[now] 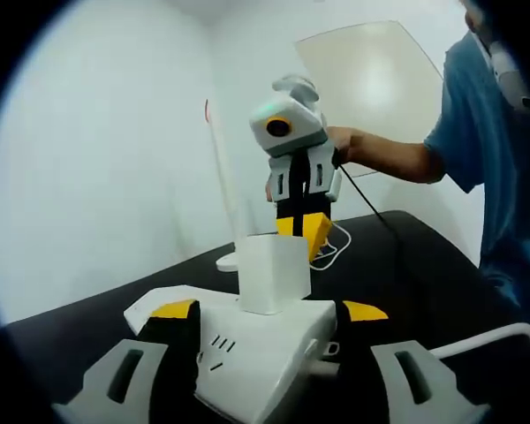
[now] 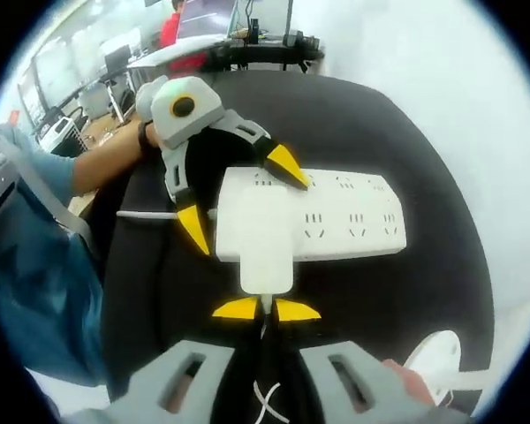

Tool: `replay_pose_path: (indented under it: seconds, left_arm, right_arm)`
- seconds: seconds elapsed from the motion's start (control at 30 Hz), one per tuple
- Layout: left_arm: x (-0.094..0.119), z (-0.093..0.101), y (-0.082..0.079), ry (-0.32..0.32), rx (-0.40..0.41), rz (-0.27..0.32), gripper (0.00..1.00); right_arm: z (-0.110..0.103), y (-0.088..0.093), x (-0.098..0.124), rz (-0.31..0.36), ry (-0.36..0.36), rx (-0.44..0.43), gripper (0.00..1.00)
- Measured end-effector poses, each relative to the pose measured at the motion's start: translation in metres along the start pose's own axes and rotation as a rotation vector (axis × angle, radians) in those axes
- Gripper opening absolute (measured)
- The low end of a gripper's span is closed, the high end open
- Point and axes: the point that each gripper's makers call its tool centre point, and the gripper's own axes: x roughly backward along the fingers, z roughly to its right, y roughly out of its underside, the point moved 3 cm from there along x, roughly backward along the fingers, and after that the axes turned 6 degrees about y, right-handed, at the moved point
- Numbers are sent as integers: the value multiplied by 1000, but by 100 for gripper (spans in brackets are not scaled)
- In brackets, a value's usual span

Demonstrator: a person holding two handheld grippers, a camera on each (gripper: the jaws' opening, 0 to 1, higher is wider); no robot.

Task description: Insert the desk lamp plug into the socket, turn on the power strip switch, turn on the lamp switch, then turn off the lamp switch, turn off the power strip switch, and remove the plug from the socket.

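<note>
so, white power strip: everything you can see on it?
The white plastic power strip lies flat on the black table, long and rectangular with rows of socket holes. A white boxy plug adapter sits in it. The left gripper straddles one end, jaws at either side; the right gripper pinches the cord at the adapter.

I see a white power strip (image 2: 336, 216) carrying a white plug block (image 2: 258, 231) on a black table (image 2: 424, 132). My left gripper (image 2: 238, 194) is grey and black with yellow tips; my right gripper (image 2: 267, 310) matches it. The person's sleeve (image 1: 477, 115) is blue.
</note>
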Motion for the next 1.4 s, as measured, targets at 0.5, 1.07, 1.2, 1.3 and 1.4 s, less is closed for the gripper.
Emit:
replay_pose_path:
  seconds: [0.5, 1.07, 1.2, 1.3, 1.4]
  left_arm:
    - [-2, 3, 1, 11, -26, -23, 59]
    - [0, 5, 0, 14, -31, -19, 58]
    - [0, 5, -1, 15, -31, -18, 58]
    - [0, 6, -1, 14, -32, -17, 58]
    - [1, 5, -1, 13, -32, -18, 58]
  right_arm:
    - [4, -21, 13, -17, 65, 22, 6]
    - [3, 2, -1, 118, 49, -113, 5]
    - [2, 4, -1, 158, 40, -145, 5]
    - [-1, 5, -3, 168, 49, -125, 5]
    - [-1, 3, -1, 165, 58, -116, 5]
